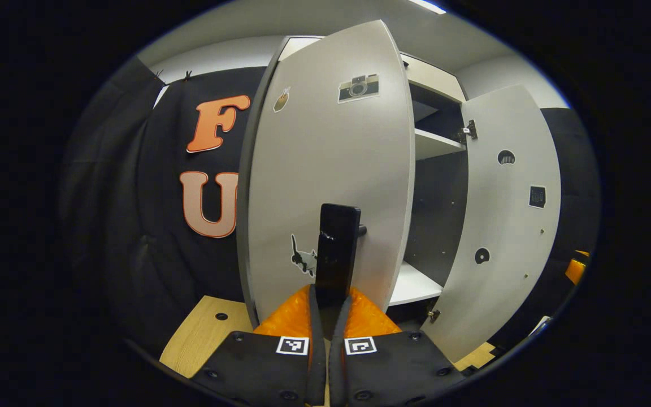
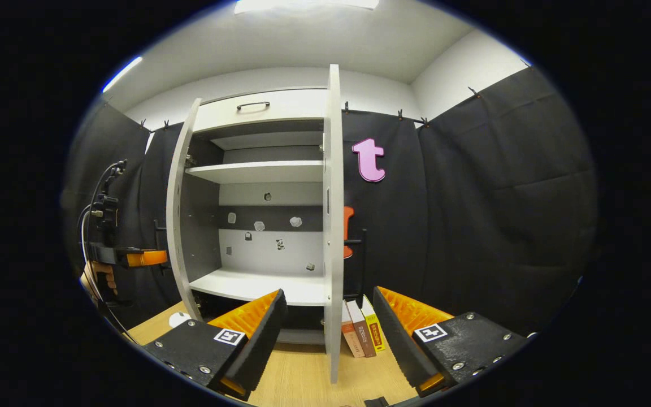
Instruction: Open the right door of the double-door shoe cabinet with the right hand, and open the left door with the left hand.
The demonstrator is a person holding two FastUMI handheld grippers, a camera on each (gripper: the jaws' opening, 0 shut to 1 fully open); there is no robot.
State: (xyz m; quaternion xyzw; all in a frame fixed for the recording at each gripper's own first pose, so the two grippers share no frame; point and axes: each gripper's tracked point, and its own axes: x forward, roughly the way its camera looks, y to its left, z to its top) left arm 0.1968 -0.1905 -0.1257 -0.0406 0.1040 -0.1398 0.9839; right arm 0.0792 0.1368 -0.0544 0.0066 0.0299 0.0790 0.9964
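**Shoe cabinet, both doors swung out**

Left door [image 1: 325, 169]: standing ajar, its vertical black handle [image 1: 337, 254] being clenched dead ahead by the left gripper [image 1: 328, 308]. Right door [image 2: 334, 226]: edge-on between the released right gripper [image 2: 328, 328] fingers, untouched.

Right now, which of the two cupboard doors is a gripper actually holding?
The left door, the one with the camera sticker. The left gripper is shut on its handle, while the right door stands free between the open right gripper.
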